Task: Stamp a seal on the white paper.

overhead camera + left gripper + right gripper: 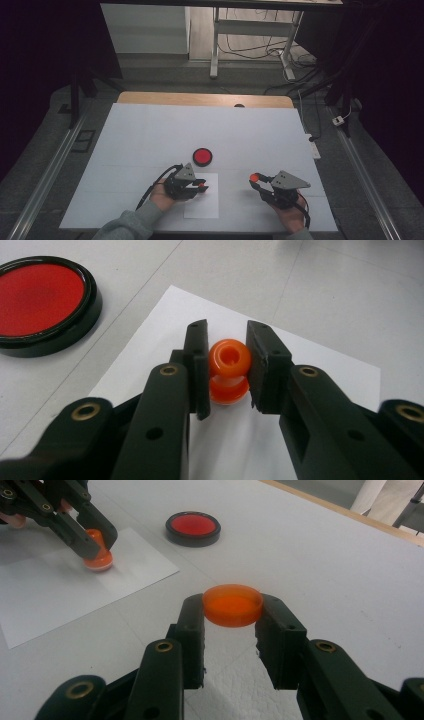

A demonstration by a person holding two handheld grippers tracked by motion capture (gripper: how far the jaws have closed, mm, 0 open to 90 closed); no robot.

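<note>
An orange stamp [229,385] stands upright on a white sheet of paper [310,370]. My left gripper [228,347] is shut on its narrow waist. In the high view that gripper [201,187] sits on the paper [207,205] near the table's front edge. My right gripper [232,602] is shut on a round translucent orange lid [232,612] and holds it flat just above the table. From above, the right gripper [255,177] shows to the right of the paper. A round red ink pad [202,156] in a black case lies open behind the paper.
The table [150,130] has a white cover, with a wooden strip [200,98] along its far edge. Beyond it stand a desk frame [215,45] and loose cables [300,65] on the floor. Metal rails [50,170] run along both sides.
</note>
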